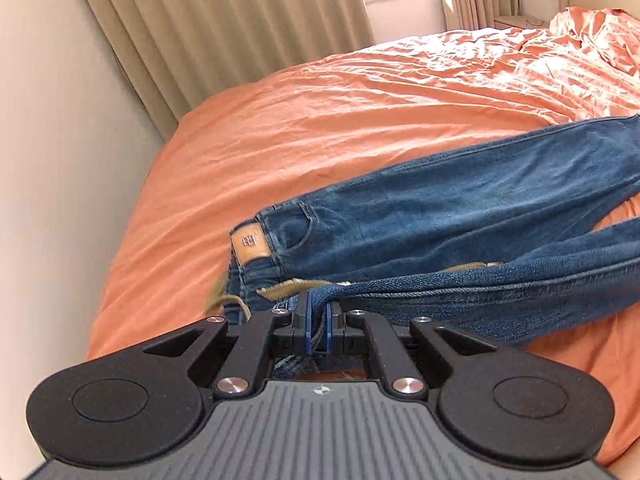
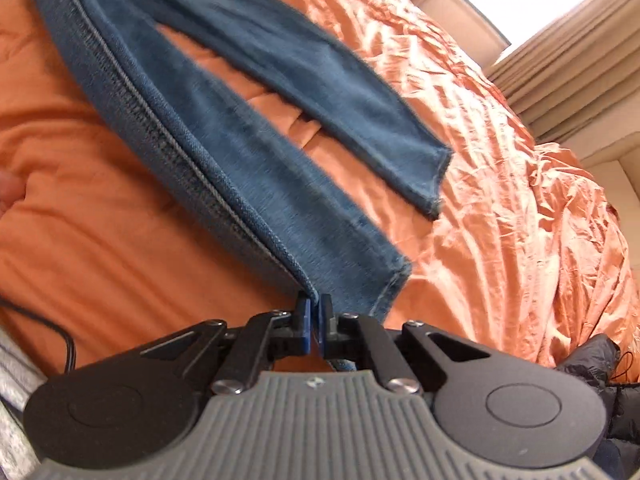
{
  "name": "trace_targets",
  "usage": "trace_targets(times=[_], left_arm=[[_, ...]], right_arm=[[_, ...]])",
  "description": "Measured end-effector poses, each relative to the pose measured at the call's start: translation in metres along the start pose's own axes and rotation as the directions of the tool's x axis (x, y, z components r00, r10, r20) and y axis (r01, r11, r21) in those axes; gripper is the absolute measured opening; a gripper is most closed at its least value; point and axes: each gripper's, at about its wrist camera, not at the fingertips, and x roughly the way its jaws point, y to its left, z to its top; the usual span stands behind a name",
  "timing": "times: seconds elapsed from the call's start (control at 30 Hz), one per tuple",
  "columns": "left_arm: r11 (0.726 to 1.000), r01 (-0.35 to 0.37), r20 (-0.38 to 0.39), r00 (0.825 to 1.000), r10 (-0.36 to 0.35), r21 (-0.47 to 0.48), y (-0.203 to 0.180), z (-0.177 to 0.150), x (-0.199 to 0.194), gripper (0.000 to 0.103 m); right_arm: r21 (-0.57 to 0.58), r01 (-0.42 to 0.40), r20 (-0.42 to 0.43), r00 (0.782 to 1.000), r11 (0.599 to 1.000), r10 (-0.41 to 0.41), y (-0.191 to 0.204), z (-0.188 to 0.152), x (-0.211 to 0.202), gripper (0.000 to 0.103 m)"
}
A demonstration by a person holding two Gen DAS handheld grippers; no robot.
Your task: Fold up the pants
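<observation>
Blue denim jeans (image 1: 460,216) sprawl over the orange bedspread (image 1: 320,120) while my left gripper (image 1: 319,320) is clamped on their waist end and my right gripper (image 2: 315,320) pinches the near leg's hem edge.

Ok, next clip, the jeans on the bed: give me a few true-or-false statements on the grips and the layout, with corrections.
1. The left gripper is shut on the jeans near the waistband. True.
2. The right gripper is open and holds nothing. False: its jaws are shut on a leg near the hem.
3. The two legs lie stacked. False: orange bedspread shows between them.
4. A tan waistband patch is visible. True.
5. The jeans lie on a wooden floor. False: they are on the bedspread.
</observation>
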Motion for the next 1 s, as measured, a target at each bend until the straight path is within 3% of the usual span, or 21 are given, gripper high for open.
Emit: trace_targets(times=[0.2,0.4,0.67,0.87,1.0], left_arm=[[0.998,-0.056,0.043,0.998,0.055,0.020,0.013,0.045,0.009,0.006],[0.993,-0.094,0.031,0.995,0.092,0.076,0.017,0.100,0.063,0.006],[0.990,-0.071,-0.113,0.990,0.085,0.122,0.018,0.137,0.187,0.007],[0.987,-0.034,-0.228,0.971,0.071,0.159,0.009,0.132,0.269,0.007],[0.984,-0.015,-0.267,0.962,0.064,0.180,0.005,0.123,0.299,0.007]], right_arm=[[0.125,0.055,0.090,0.994,0.991,-0.067,-0.069,0.067,-0.002,0.000],[0.168,0.060,0.040,0.997,0.984,-0.068,-0.123,0.139,0.067,0.000],[0.152,0.062,-0.087,0.995,0.987,-0.049,-0.136,0.209,0.197,0.000],[0.142,0.044,-0.163,0.986,0.989,-0.021,-0.122,0.222,0.271,0.000],[0.131,0.024,-0.198,0.980,0.991,0.002,-0.113,0.220,0.297,0.000]])
